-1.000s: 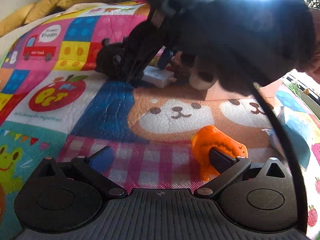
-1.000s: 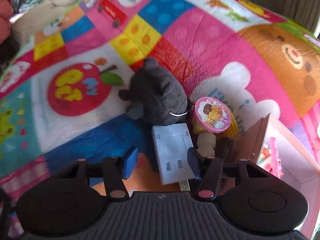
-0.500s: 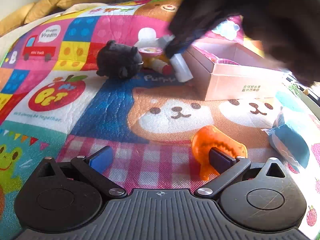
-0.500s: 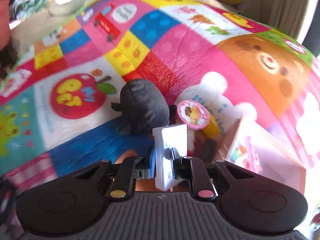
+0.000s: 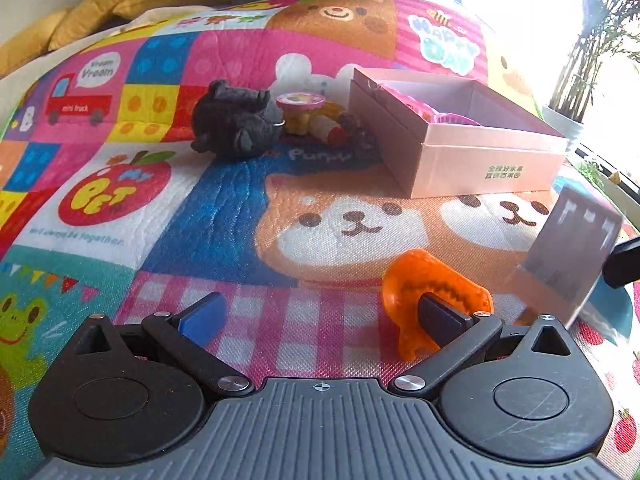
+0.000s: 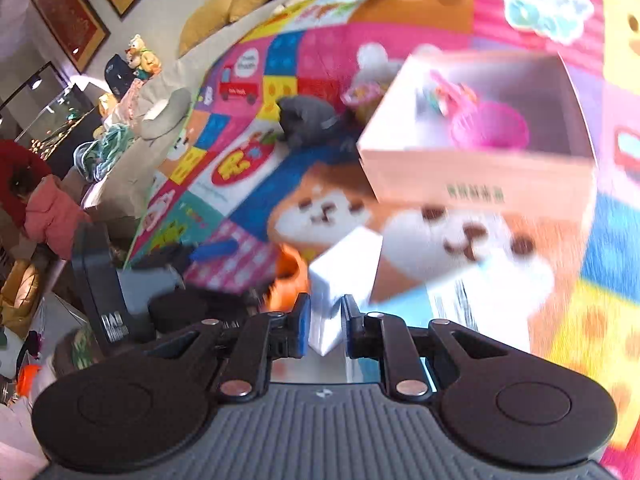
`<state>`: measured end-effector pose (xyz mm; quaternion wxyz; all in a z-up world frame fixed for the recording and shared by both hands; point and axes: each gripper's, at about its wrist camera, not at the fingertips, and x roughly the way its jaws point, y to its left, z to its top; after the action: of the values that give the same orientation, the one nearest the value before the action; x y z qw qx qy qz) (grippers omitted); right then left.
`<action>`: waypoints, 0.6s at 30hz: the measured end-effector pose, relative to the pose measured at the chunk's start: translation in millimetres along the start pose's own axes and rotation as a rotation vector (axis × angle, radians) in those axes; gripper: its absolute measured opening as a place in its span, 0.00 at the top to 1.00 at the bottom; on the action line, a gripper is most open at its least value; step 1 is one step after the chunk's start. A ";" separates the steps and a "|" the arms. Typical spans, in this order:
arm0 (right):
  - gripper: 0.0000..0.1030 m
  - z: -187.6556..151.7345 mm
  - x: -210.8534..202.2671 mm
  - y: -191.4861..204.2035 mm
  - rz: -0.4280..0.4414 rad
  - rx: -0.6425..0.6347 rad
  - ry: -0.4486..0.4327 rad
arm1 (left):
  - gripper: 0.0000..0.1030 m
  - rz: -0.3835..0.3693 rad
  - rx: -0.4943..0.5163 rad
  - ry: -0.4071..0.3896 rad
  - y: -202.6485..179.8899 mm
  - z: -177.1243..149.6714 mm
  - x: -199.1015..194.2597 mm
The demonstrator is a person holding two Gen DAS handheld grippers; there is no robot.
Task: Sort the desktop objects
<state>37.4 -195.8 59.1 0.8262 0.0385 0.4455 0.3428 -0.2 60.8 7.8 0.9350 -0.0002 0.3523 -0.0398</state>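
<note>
White box [image 6: 344,280] clamped in right gripper [image 6: 325,326] fingers, held in the air near the pink box [image 6: 480,184], not yet dropped in. Pink box already holds a few pink toys. Left gripper [image 5: 320,316], fingers apart and empty, hovers by orange toy [image 5: 424,292]; it, grey plush [image 5: 236,124] and play food [image 5: 316,118] remain on mat.

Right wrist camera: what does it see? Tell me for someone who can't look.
The right gripper is shut on a small white box, held above a colourful animal play mat. Ahead sits an open pink box with pink toys inside; the picture is blurry.
</note>
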 end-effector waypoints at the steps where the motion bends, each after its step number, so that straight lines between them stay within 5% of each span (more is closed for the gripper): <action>1: 0.84 -8.8 -5.8 2.1 -0.045 -0.034 -0.031 | 0.00 0.002 -0.004 -0.001 0.4 0.4 -3.1; 2: 0.82 -16.5 -13.7 2.9 -0.083 -0.069 -0.068 | 0.00 -0.003 -0.004 -0.008 0.7 1.5 -8.0; 6: 0.41 -41.8 -33.7 2.0 -0.315 -0.206 -0.169 | 0.00 -0.062 0.058 -0.078 -11.4 12.0 -36.4; 8: 0.41 -50.7 -37.8 -11.5 -0.393 -0.207 -0.174 | 0.00 -0.098 0.133 -0.101 -27.0 15.8 -47.5; 12: 0.33 -61.4 -51.0 -28.0 -0.284 -0.143 -0.218 | 0.00 -0.117 0.319 -0.051 -69.6 9.9 -41.8; 15: 0.12 -64.9 -47.5 -15.1 -0.255 -0.192 -0.279 | 0.00 -0.030 0.389 -0.025 -86.2 4.4 -24.6; 18: 0.09 -63.4 -28.3 0.2 -0.270 -0.252 -0.284 | 0.00 0.029 0.417 -0.016 -86.2 3.4 -14.0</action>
<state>-21.4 -227.9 41.3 0.9172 -0.0769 0.2796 0.2731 -14.8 -24.2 22.0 0.9180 0.1981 0.3291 -0.0983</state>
